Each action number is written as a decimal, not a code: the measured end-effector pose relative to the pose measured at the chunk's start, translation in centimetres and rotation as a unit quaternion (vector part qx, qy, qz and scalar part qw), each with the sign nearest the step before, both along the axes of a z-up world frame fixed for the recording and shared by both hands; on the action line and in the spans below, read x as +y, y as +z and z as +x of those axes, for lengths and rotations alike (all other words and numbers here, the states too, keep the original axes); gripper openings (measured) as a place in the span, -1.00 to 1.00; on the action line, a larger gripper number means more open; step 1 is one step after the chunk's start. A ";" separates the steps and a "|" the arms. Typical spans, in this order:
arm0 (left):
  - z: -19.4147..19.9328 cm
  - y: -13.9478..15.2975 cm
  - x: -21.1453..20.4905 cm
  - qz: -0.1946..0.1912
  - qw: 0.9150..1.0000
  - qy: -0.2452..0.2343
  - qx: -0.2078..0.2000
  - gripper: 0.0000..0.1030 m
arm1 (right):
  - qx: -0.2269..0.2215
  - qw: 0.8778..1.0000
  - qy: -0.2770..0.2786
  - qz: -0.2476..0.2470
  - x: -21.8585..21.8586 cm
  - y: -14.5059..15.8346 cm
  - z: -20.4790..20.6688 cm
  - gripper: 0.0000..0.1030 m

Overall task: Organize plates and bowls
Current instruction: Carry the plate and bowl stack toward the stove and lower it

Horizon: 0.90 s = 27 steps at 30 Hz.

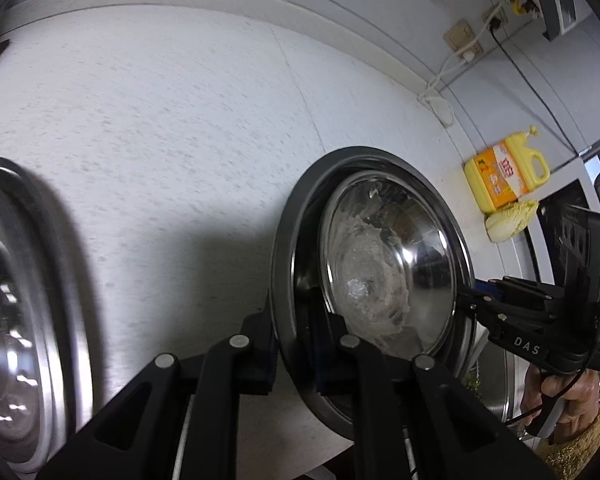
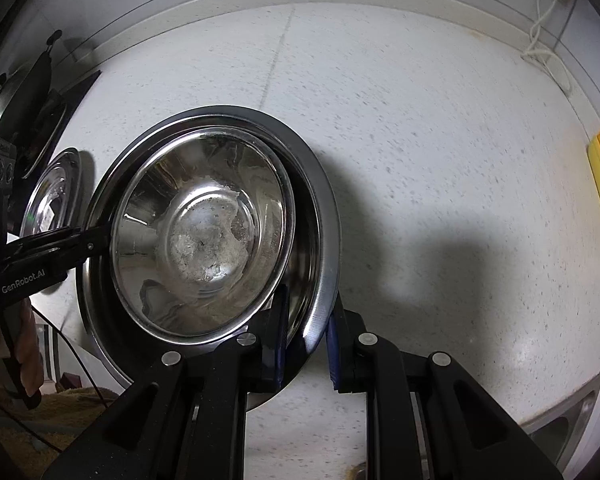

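Observation:
A large steel plate (image 1: 296, 248) carries a smaller steel bowl (image 1: 384, 256) smeared with whitish residue. My left gripper (image 1: 296, 364) is shut on the plate's near rim. My right gripper (image 1: 466, 294) reaches in from the right and grips the opposite rim. In the right wrist view the same plate (image 2: 320, 216) and bowl (image 2: 204, 232) sit in front of my right gripper (image 2: 306, 356), shut on the plate's rim, while my left gripper (image 2: 100, 240) holds the far left rim. The plate is held above the white counter (image 2: 440, 140).
Another steel plate (image 1: 16, 300) lies at the left of the left wrist view; it also shows in the right wrist view (image 2: 56, 196). A yellow detergent jug (image 1: 504, 172) and a cabbage (image 1: 510, 220) stand by the wall. A sink corner (image 2: 568, 412) is at lower right.

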<state>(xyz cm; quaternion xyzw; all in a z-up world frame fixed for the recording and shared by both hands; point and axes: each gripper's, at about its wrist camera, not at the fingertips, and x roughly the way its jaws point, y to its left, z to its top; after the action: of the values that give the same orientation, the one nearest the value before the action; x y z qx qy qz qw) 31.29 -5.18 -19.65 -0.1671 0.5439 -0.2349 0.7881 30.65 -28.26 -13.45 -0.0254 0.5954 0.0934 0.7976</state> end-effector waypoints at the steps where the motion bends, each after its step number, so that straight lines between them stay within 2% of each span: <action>1: -0.1 0.4 0.9 -0.002 1.000 0.007 -0.003 -0.79 | -0.003 1.000 0.004 0.000 0.3 0.3 0.0 -0.70; 6: -0.7 2.8 6.7 0.001 0.998 0.053 -0.024 -0.80 | -0.025 0.999 0.044 0.009 3.5 2.3 0.6 -0.70; 13: -2.8 5.4 17.5 0.013 0.990 0.134 -0.035 -0.80 | -0.052 0.989 0.133 0.036 11.3 4.8 1.7 -0.69; 17: -4.5 4.6 22.8 0.025 0.984 0.174 -0.021 -0.80 | -0.051 0.980 0.184 0.049 16.1 4.6 1.9 -0.70; 20: -5.2 3.2 25.6 0.030 0.981 0.192 -0.003 -0.80 | -0.040 0.975 0.212 0.050 19.0 3.2 1.9 -0.69; 27: -5.3 0.3 28.1 0.040 0.979 0.200 0.015 -0.81 | -0.005 0.974 0.220 0.058 21.4 0.1 1.6 -0.69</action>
<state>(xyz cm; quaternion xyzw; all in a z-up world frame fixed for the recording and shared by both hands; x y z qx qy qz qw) 25.96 22.95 -19.31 -0.2442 0.5198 -0.0476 0.8172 32.25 -6.85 -13.38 -0.1096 0.5649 0.3008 0.7606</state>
